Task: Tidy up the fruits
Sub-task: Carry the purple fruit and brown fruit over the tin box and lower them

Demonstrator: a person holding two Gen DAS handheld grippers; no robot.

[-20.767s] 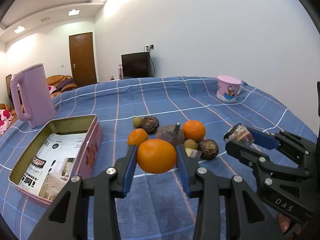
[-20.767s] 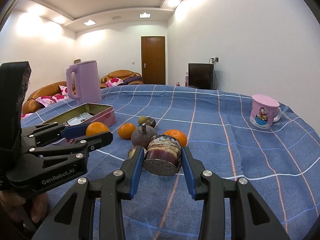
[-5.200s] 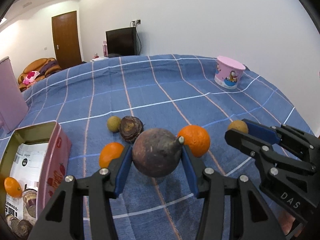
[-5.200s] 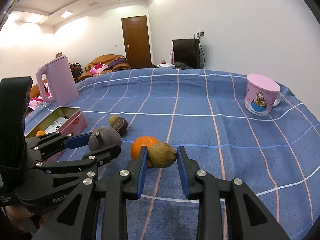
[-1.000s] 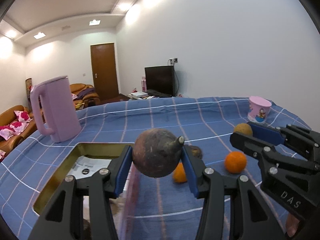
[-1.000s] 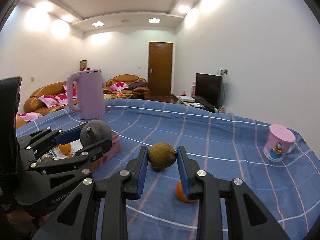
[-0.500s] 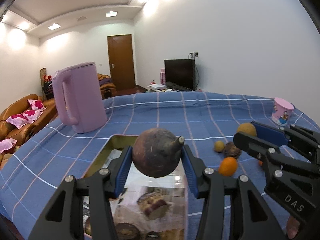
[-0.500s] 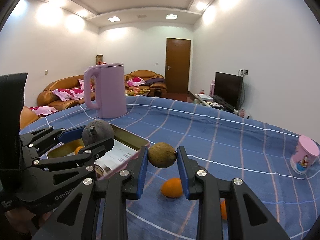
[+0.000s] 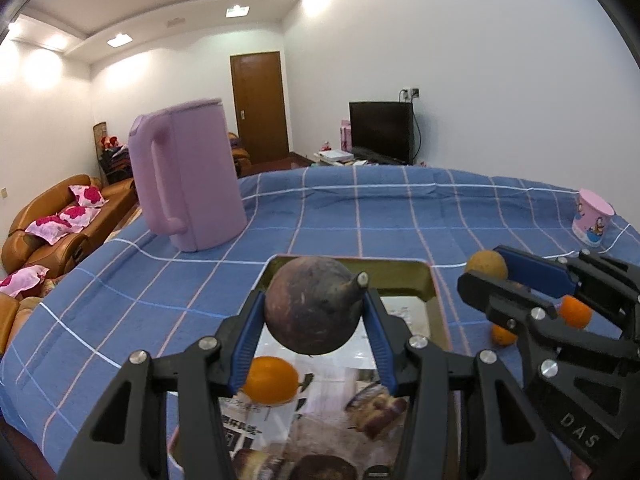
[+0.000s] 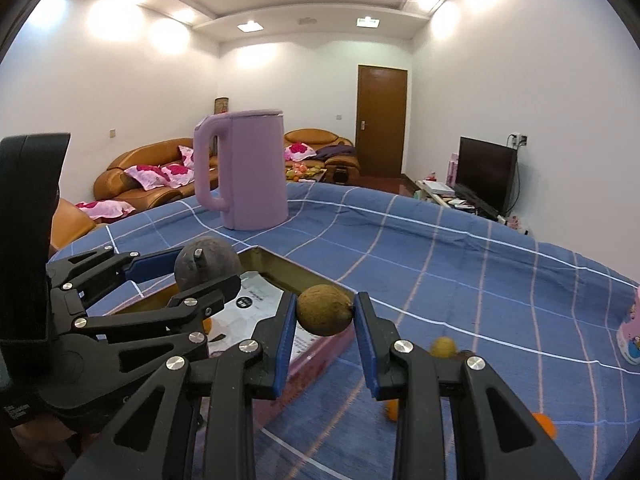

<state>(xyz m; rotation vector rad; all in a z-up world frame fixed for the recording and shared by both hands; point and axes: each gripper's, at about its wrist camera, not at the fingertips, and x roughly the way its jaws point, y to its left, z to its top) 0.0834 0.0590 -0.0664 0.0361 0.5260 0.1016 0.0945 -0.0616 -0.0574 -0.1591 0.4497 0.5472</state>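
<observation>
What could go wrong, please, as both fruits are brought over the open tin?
The large dark round fruit in the left gripper hangs above a small orange in the pink metal tin; dropped, it may bruise it. The small brown fruit in the right gripper sits near the tin's edge and might land outside.

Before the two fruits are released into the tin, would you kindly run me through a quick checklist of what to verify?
1. Left claw grips the dark round fruit firmly: ok, pads press both sides.
2. Right claw grips the small brown fruit: ok.
3. Dark fruit is over the open tin: ok.
4. Brown fruit is over the tin: not ok, it looks to hang at the near wall.
5. Landing spot free: cannot tell; an orange and other fruit already lie on the printed liner.
6. Pink kettle is out of the way: ok, it stands beyond the tin.
</observation>
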